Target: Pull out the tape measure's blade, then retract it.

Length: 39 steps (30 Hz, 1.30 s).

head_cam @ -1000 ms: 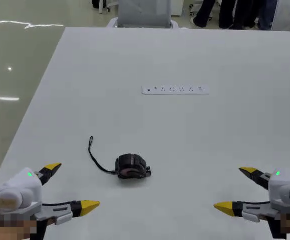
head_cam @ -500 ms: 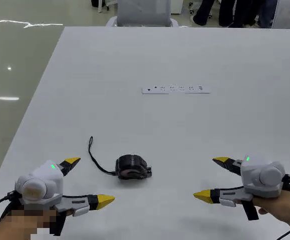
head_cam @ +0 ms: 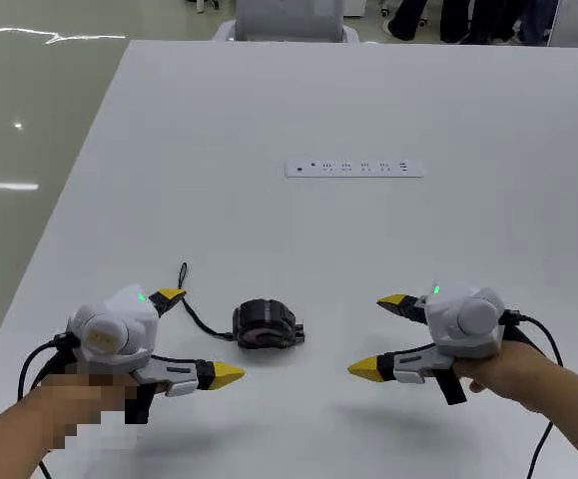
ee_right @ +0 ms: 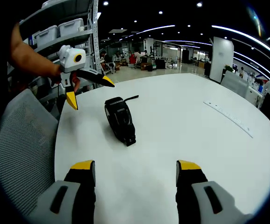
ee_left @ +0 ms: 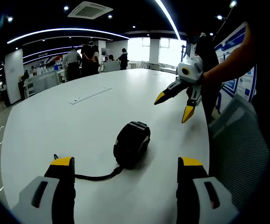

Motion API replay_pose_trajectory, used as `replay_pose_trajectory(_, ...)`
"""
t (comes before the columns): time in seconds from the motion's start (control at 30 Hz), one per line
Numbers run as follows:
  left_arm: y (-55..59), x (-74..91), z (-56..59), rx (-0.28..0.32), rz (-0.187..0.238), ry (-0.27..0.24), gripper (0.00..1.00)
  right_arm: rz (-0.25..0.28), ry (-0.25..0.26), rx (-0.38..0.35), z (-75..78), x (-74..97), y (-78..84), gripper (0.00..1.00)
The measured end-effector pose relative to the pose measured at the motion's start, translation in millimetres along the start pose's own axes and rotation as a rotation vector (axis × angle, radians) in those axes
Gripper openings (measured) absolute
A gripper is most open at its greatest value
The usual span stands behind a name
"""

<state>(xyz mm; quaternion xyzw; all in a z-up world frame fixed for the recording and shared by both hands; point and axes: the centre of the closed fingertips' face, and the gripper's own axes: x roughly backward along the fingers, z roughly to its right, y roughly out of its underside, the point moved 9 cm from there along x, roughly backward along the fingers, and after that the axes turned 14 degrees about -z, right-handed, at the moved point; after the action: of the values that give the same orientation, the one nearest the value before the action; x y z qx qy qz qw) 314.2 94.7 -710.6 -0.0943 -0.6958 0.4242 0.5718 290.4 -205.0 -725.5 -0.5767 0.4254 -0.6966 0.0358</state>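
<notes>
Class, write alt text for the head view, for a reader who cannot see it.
A black tape measure lies on a white table, untouched, between the open left gripper and open right gripper. A white power strip lies farther back.

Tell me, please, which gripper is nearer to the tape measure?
Left. The left gripper is open close beside the tape measure. The right gripper, also open, is farther away on the opposite side.
</notes>
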Motion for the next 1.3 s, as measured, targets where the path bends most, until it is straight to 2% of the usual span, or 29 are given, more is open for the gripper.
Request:
replay_pose_trajectory(0.27,-20.7,-14.9,-7.2,-0.072,-0.025,0.047,0.85,-0.035,-0.043,0.046,-3.1,-19.2,-9.1,0.68)
replay_pose_trajectory(0.33,-27.7,-19.4,-8.9,-0.102,-0.049,0.071,0.84,-0.042,-0.051,0.06,-3.1,-22.2,-12.1,0.67)
replay_pose_trajectory(0.47,-46.0,-26.9,-11.1,-0.191,-0.086,0.108,0.82,-0.066,-0.072,0.106,-3.4,-29.0,-17.6,0.64)
replay_pose_trajectory(0.57,-58.4,-34.2,-11.8,-0.233,-0.125,0.172,0.79,-0.077,-0.08,0.133,-2.2,-33.6,-25.0,0.62)
replay_pose_trajectory(0.63,-64.5,-37.8,-13.0,-0.29,-0.131,0.165,0.78,-0.077,-0.083,0.144,-1.9,-35.7,-29.6,0.62)
replay_pose_trajectory(0.67,-66.7,-39.9,-12.5,-0.316,-0.151,0.171,0.78,-0.078,-0.087,0.152,-1.6,-37.4,-32.8,0.61)
replay_pose_trajectory(0.73,-68.2,-43.7,-12.1,-0.344,-0.172,0.176,0.77,-0.082,-0.096,0.17,-2.1,-40.4,-37.3,0.61)
replay_pose_trajectory(0.9,-68.3,-49.1,-9.6,-0.371,-0.21,0.198,0.76,-0.107,-0.127,0.225,-4.7,-48.9,-45.1,0.58)
replay_pose_trajectory(1.03,-64.8,-54.3,-8.9,-0.355,-0.264,0.222,0.73,-0.152,-0.157,0.282,-4.2,-56.5,-47.6,0.54)
replay_pose_trajectory(1.1,-64.4,-57.3,-6.5,-0.368,-0.29,0.227,0.68,-0.167,-0.164,0.283,-2.7,-60.5,-49.6,0.52)
replay_pose_trajectory(1.3,-65.6,-67.0,-4.9,-0.4,-0.36,0.257,0.65,-0.192,-0.181,0.276,2.1,-67.6,-54.8,0.44)
